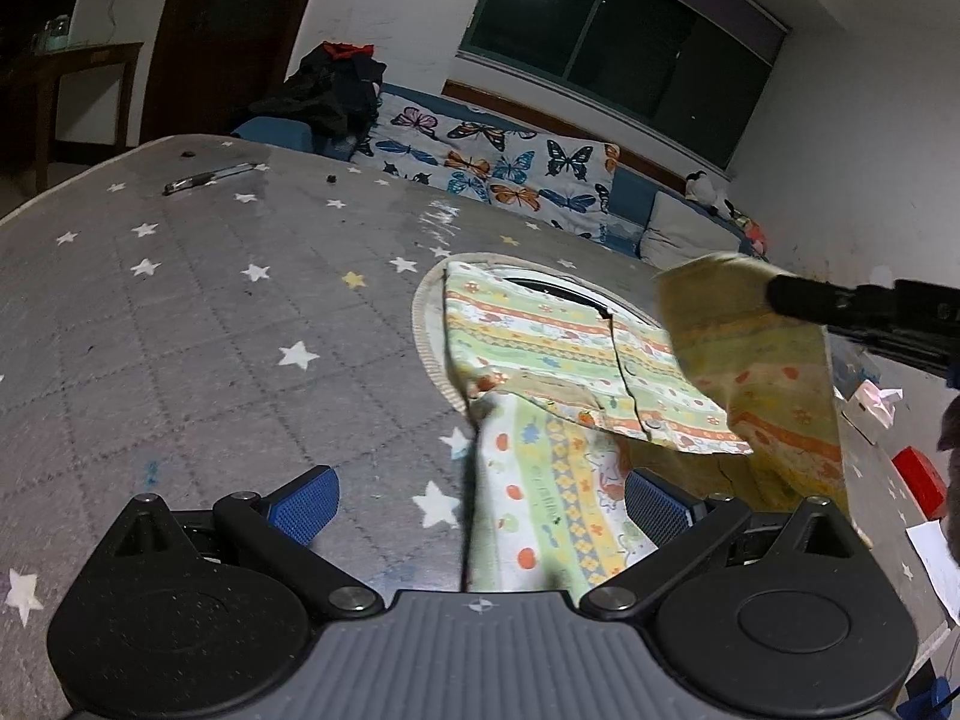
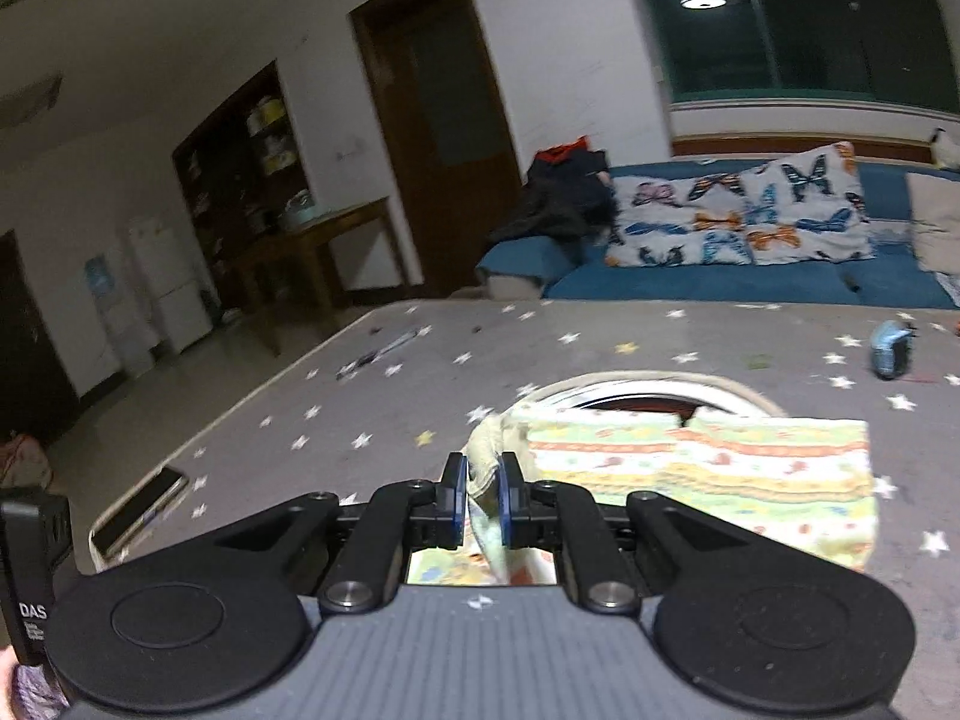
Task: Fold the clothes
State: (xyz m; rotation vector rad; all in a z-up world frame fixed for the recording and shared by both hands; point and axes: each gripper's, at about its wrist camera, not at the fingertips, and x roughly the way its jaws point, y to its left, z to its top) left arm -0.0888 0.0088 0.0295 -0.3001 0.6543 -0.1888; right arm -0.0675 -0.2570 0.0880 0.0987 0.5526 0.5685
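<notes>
now right claw (image 2: 482, 495) pinches garment (image 2: 708, 480); left claw (image 1: 480, 501) spread wide.

A grey star-printed table cover (image 1: 210, 312) carries a silver pen (image 1: 207, 178) near its far edge. Beyond stand a blue sofa (image 2: 750, 285), butterfly-patterned cushions (image 2: 744, 216) and a dark clothes heap (image 1: 336, 87).

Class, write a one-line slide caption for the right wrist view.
Right gripper pinches a patterned garment over a star-print table.
</notes>
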